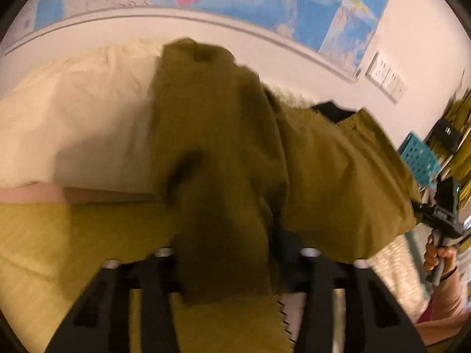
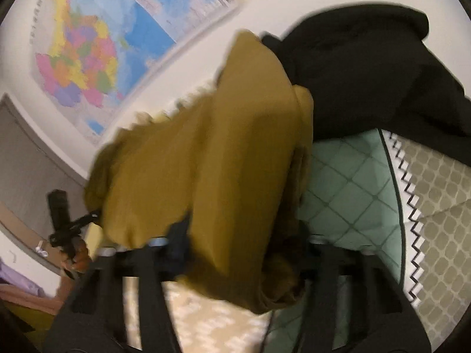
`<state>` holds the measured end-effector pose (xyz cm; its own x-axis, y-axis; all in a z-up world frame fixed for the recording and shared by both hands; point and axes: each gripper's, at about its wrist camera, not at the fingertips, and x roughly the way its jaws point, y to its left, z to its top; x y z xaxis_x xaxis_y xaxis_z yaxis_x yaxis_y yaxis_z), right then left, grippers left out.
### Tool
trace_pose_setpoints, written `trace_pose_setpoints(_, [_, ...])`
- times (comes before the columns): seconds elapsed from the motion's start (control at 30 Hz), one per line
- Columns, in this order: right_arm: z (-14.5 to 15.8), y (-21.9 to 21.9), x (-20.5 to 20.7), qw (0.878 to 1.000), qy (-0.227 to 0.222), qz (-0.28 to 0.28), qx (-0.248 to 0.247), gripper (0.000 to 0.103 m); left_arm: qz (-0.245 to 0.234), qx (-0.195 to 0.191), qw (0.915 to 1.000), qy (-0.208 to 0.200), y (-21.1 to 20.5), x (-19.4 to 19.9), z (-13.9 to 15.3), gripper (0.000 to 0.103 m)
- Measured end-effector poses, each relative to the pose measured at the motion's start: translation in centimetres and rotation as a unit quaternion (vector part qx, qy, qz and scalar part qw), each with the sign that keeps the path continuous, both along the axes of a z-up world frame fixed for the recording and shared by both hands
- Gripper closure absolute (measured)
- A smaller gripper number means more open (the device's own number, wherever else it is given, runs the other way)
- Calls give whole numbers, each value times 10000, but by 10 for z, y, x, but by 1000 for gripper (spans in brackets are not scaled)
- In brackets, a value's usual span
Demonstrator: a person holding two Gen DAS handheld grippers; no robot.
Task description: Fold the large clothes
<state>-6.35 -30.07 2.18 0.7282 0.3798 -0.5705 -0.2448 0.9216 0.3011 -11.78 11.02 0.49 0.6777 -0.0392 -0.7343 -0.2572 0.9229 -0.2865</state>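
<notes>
two grippers hold one olive-yellow garment (image 1: 223,147) up in the air above the bed, and the cloth hangs as a span between them. the left gripper (image 1: 232,264) has a dark bunch of the fabric drawn down between its black fingers; the fingertips are buried in cloth, so the width of the jaws can't be read exactly, but they look closed narrow on the garment. the right gripper (image 2: 235,253) shows the same thing in its own view: a thick wad of the garment (image 2: 223,158) runs into the gap between the fingers, which appear pinched on it.

from the left gripper the garment runs off to that gripper's right, toward the other tool, which is visible at the far end of the cloth with the person's right hand (image 1: 438,257) around its handle. so the long axis of the garment lies roughly along the line joining the two grippers, sagging a little in the middle. neither hand seems nearer to the loose bulk; each has an end.

relative to the garment: a yellow-green sheet (image 1: 59,250) lies below it, a cream pillow (image 1: 73,111) sits behind it toward the wall, a black garment (image 2: 368,73) lies heaped just beyond its far edge, and a green quilted blanket (image 2: 347,191) with a zigzag trim is under the right end. a wall map (image 2: 88,53) hangs behind.

judging by this, the step in hand is spreading or carrying the piece before laying it down flat; the coming move likely depends on keeping that span taut across the bed. both views are motion-blurred.
</notes>
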Motion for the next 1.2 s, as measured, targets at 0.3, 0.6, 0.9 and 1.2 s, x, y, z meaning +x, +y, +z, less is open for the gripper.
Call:
trace_pose_setpoints(0.3, [61,1,-102,9974,-653,310,-1,77,-868,-786,9926,-325,-21,-75,35,78])
trace_pose_setpoints(0.6, [-2,-52,-92,9969,284,-728,-35,54,-558,-770,9946,414,-16,-88,-6,44])
trace_pose_setpoints(0.9, [22,-22,-78,9937,-255,-674,-856,24,-756,824,9937,98,-51,-54,43,26])
trace_pose_setpoints(1.2, [15,-14,-16,9960,96,-470,-753,22,-768,877,9923,410,-28,37,30,64])
